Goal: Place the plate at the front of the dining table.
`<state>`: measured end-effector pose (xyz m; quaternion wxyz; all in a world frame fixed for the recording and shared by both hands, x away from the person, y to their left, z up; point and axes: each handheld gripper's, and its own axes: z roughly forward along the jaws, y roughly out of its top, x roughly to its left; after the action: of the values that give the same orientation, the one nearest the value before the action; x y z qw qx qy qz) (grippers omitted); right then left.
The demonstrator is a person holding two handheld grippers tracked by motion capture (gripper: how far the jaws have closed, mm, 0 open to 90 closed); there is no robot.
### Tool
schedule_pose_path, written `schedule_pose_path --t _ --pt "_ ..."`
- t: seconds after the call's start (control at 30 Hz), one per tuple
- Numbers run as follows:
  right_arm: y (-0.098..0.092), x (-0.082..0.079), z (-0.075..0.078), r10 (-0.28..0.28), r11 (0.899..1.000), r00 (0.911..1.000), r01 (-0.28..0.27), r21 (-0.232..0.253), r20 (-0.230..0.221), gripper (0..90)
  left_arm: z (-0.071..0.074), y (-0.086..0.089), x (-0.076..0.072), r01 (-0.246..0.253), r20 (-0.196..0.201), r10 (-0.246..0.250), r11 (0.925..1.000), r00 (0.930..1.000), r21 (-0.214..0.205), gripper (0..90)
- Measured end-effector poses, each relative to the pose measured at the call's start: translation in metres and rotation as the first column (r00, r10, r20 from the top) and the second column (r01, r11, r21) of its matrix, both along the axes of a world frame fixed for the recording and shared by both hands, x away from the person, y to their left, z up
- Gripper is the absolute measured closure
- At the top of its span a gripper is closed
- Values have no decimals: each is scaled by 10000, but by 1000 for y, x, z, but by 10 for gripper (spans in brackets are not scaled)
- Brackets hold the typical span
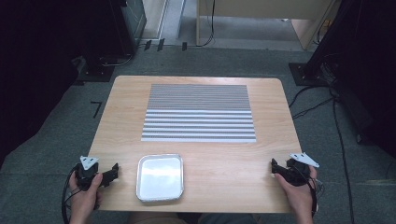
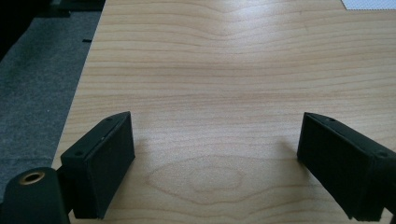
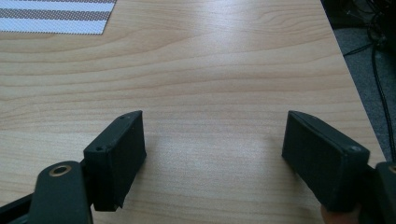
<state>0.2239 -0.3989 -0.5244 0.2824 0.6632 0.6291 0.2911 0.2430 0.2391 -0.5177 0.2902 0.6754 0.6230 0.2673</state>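
The left gripper (image 1: 112,174) rests at the near left edge of the table (image 1: 219,158), held in the person's left hand (image 1: 84,193). Its jaws stand wide apart with bare wood between them. The tray (image 1: 159,177), a shallow silver one with nothing in it, lies just beyond those jaw tips, beside them and not touching.

The right gripper (image 1: 275,168) sits at the near right edge in the right hand (image 1: 299,191). Its jaws are also wide, holding nothing, and the tray lies well apart from them, across a stretch of bare table.

Ahead of both pairs of jaws, farther up the table, lies a striped mat (image 1: 199,113); its near corner shows beyond the right jaws in the right gripper view (image 3: 56,16).
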Motion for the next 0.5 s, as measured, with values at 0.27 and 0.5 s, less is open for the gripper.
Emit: schedule_pose_path --t 0.27,0.5 --pt "5 -2 1 -567 9974 9982 559 452 167 242 4 0 5 -103 -399 105 9999 9991 62 111" --pt "22 -1 11 -671 9971 9970 656 375 381 237 9 -3 4 -87 -354 82 9998 9993 -153 129"
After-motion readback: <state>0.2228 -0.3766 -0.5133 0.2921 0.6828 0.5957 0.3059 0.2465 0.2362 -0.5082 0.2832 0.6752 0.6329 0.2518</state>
